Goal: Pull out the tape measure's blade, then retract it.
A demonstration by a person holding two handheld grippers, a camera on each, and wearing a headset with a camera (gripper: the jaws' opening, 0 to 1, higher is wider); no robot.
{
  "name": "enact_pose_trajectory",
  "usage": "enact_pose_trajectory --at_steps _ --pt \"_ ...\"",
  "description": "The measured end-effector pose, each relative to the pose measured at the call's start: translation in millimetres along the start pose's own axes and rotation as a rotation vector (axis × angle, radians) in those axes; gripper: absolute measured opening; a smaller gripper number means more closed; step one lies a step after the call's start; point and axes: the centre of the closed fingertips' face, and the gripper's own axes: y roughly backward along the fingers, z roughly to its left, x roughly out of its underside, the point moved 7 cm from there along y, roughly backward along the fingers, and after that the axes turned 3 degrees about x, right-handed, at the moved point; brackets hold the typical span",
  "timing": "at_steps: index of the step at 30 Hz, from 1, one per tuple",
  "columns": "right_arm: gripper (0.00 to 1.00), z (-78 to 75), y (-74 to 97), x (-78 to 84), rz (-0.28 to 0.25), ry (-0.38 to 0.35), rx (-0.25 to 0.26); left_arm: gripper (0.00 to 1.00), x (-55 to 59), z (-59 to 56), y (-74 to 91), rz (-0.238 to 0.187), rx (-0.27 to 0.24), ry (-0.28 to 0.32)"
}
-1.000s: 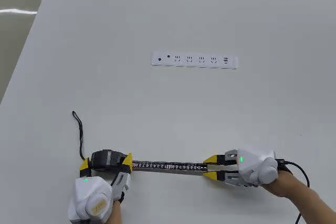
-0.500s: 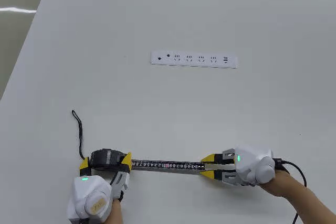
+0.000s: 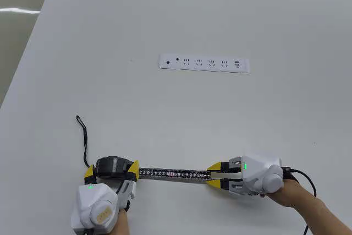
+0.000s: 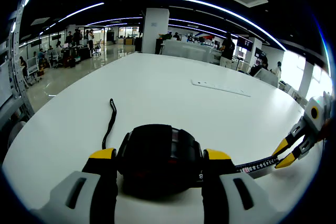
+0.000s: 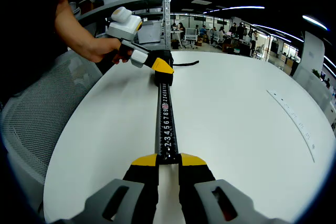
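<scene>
The black tape measure case [image 3: 113,168] [image 4: 158,157] lies near the table's front edge, held between the yellow-tipped jaws of my left gripper [image 3: 111,175] [image 4: 158,156]. Its black wrist strap [image 3: 83,137] [image 4: 109,121] trails away across the table. The numbered blade [image 3: 172,173] [image 5: 167,120] runs out flat to the right. My right gripper [image 3: 214,174] [image 5: 168,159] is shut on the blade's free end. In the right gripper view the case [image 5: 166,70] sits at the far end of the blade with the left gripper [image 5: 164,72] on it.
A white power strip [image 3: 204,63] [image 4: 220,87] [image 5: 292,122] lies across the middle of the white table [image 3: 176,103]. A black cable [image 3: 303,175] leaves the right gripper. The table's left edge [image 3: 27,48] drops to the floor. People and desks stand far behind.
My right gripper has moved left toward the case with the blade end in it, so the exposed blade is shorter. The left gripper and case have stayed in place.
</scene>
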Motion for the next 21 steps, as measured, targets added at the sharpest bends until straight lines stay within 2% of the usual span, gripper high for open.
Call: enact_pose_trajectory --at_steps 21 --pt "0.11 1.5 -12.1 -6.4 0.004 -0.008 -0.004 0.62 -0.6 1.1 -0.1 0.008 0.001 0.001"
